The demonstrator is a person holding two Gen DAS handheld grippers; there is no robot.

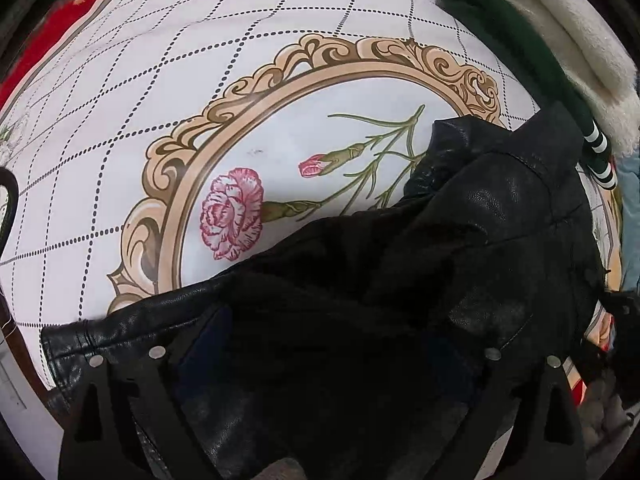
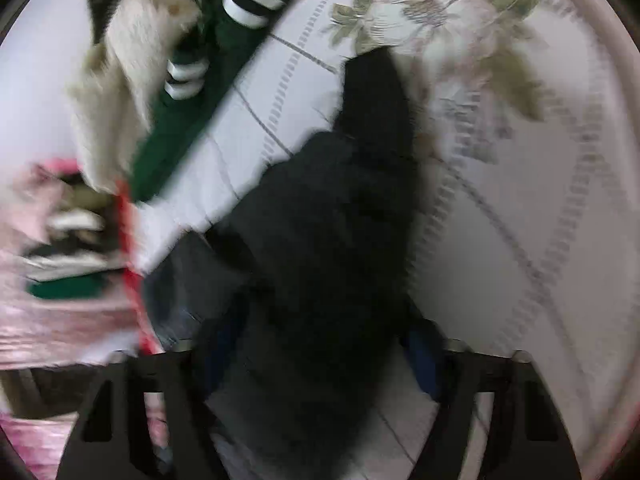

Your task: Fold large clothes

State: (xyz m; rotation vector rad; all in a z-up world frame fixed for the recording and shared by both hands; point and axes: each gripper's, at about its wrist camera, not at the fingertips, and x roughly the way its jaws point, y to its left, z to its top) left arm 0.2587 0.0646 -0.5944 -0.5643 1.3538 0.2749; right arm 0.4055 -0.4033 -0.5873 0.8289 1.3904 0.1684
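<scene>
A black leather jacket (image 1: pixel 460 240) lies bunched over the right part of a white quilted bedspread (image 1: pixel 160 100) printed with a pink carnation in a tan oval frame. My left gripper (image 1: pixel 324 364) is down in the jacket's near edge, and the black leather fills the gap between its fingers. In the blurred right wrist view the same jacket (image 2: pixel 320 240) hangs between the fingers of my right gripper (image 2: pixel 320 364), with one pointed end (image 2: pixel 376 92) stretching away over the bedspread (image 2: pixel 520 240).
A dark green garment with white-striped cuffs (image 1: pixel 500 32) and a cream fleece (image 1: pixel 560 40) lie at the far right. In the right wrist view the green garment (image 2: pixel 188 112) and the fleece (image 2: pixel 116 112) sit upper left. Red fabric (image 1: pixel 48 28) borders the far left.
</scene>
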